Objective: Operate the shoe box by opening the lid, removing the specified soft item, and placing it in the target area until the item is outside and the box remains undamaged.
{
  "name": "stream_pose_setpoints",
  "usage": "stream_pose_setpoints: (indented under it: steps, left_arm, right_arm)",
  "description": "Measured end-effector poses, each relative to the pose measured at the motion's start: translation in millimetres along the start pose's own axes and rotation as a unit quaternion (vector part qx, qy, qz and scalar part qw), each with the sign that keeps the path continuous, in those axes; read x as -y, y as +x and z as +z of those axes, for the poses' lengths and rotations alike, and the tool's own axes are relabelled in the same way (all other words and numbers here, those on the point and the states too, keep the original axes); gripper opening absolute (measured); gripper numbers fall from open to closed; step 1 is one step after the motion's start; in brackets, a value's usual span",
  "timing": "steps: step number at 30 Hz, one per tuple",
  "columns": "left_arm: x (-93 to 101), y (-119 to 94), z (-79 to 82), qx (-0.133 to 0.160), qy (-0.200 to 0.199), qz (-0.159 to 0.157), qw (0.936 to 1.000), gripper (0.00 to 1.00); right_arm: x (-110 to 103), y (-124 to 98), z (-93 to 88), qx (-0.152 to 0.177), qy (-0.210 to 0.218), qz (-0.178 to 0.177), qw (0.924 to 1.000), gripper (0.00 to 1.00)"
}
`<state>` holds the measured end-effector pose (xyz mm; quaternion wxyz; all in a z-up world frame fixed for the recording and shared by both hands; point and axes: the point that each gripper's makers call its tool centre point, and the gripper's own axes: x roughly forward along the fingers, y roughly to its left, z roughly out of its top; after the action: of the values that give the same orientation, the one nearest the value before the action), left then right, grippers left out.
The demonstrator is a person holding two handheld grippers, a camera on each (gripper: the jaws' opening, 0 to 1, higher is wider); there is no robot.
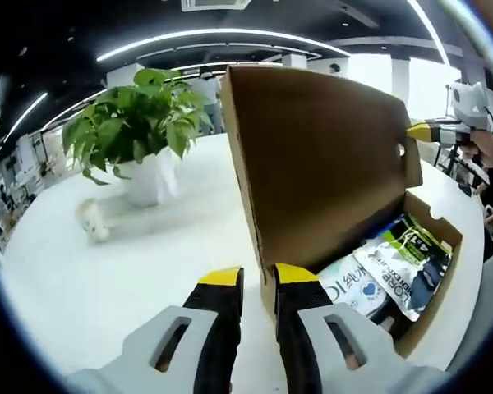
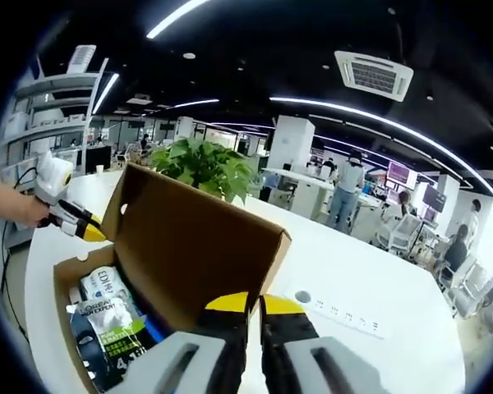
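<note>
My left tool (image 1: 257, 277) pinching the raised cardboard lid (image 1: 316, 156) at its edge, my right tool (image 2: 255, 305) clenching the lid's opposite corner, shoe box (image 2: 66, 271) sitting open on the white tabletop (image 1: 107, 271), soft packets (image 2: 107, 324) lying inside below-left of my right tool, potted plant (image 1: 140, 123) standing beyond my left tool.

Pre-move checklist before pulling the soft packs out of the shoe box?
1. Lid raised, box open: ok.
2. Both tongs pinching the lid's edges, left tongs and right tongs: ok.
3. Soft packs exposed in the shoe box: ok.
4. A free tongs for the pick: not ok, both are on the lid.
5. Lid stands unaided: cannot tell.
6. Bare white table for placement, plant pot nearby: ok.
</note>
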<state>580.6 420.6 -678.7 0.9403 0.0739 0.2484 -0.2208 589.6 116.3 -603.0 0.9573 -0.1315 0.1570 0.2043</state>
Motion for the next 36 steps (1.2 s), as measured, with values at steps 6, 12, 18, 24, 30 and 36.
stream_pose_setpoints:
  steps: [6,12,18,24,30,36]
  left_arm:
    - [-0.3,5.0,3.2,-0.004,0.007,0.0,1.0,0.06]
    - [1.5,7.6,4.5,-0.009,0.028,0.004,0.9996,0.02]
    - [0.9,7.3,5.4,-0.008,0.034,0.003,0.9994,0.01]
    - [1.2,7.7,6.3,-0.011,0.037,0.002,0.9993,0.01]
    - [0.8,9.1,6.2,-0.013,0.041,0.003,0.9991,0.0]
    - [0.5,10.2,6.7,-0.015,0.039,0.002,0.9991,0.0]
  right_arm:
    - [3.3,6.8,-1.3,-0.003,0.008,0.003,1.0,0.0]
    - [5.0,12.9,-3.4,-0.007,0.009,0.004,0.9999,0.0]
    - [4.5,17.6,-11.8,-0.014,0.022,0.007,0.9996,0.01]
    - [-2.5,16.1,-24.2,-0.019,0.04,0.013,0.9989,0.04]
    - [-11.6,11.8,-43.8,-0.031,0.063,0.016,0.9974,0.05]
    - [-23.6,6.0,-68.6,-0.056,0.096,0.022,0.9936,0.03]
